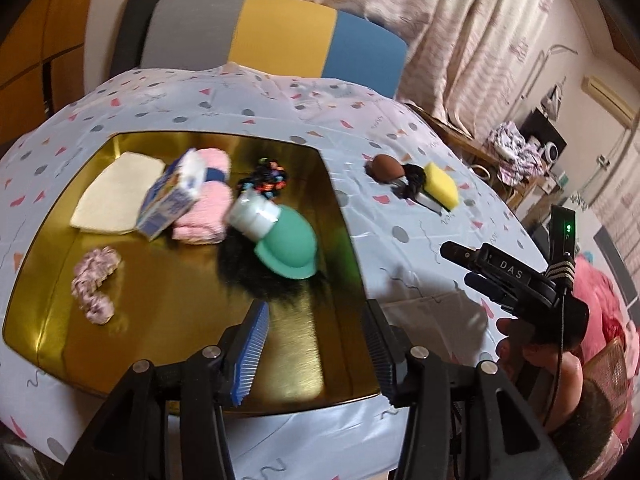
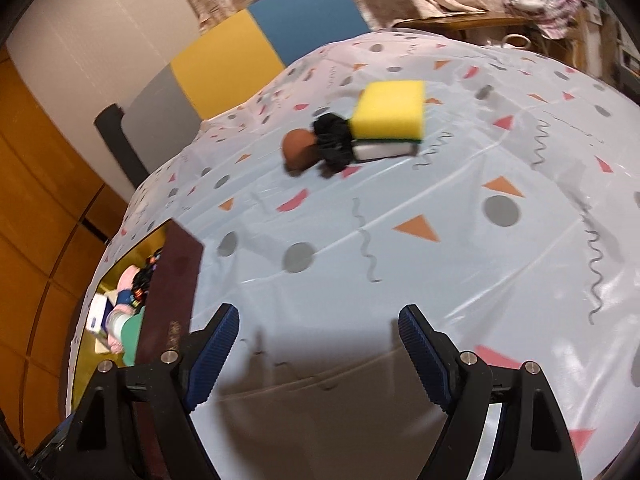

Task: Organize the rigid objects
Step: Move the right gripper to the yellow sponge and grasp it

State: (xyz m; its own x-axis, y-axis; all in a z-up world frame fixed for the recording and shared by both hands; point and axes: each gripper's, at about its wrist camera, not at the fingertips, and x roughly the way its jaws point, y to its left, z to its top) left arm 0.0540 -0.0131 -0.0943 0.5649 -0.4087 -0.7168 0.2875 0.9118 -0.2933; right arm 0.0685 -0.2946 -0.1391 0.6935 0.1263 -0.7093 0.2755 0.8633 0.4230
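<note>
Where the pale blue cloth [image 2: 400, 264] with its grey dots, pink and orange triangles and squiggles covers the bench, a shallow gold tray [image 1: 168, 280] lies as the landmark. Inside the tray sit a cream folded cloth [image 1: 116, 196], a blue-and-white carton [image 1: 172, 200] leaning on a pink towel [image 1: 208, 216], a teal dome-shaped thing [image 1: 292, 244] with a white bottle [image 1: 252, 214] against it, a dark furry patch [image 1: 248, 276] beneath them, a multicoloured scrunchie [image 1: 264, 178] towards the tray's far side and a pink-lilac scrunchie [image 1: 96, 284] near its left edge.

Well to the right of the tray, out on the cloth, a brown egg-shaped thing [image 2: 298, 150], a black scrunchie [image 2: 334, 142] and a yellow sponge [image 2: 390, 110] stacked on a white block [image 2: 380, 150] huddle together, touching.

Over the tray's near edge the left tongs [image 1: 316, 344] stand apart with nothing between them. Right of the tray, the right tongs [image 2: 318, 344] hang above bare cloth, likewise apart and empty, casting a shadow.

Beyond the tray's far side stands a chair back [image 1: 276, 36] in grey, yellow and blue panels, then patterned curtains [image 1: 460, 20]; wooden panelling [image 2: 36, 200] lines the wall left of it, and cluttered shelves [image 1: 532, 152] lie farther right.
</note>
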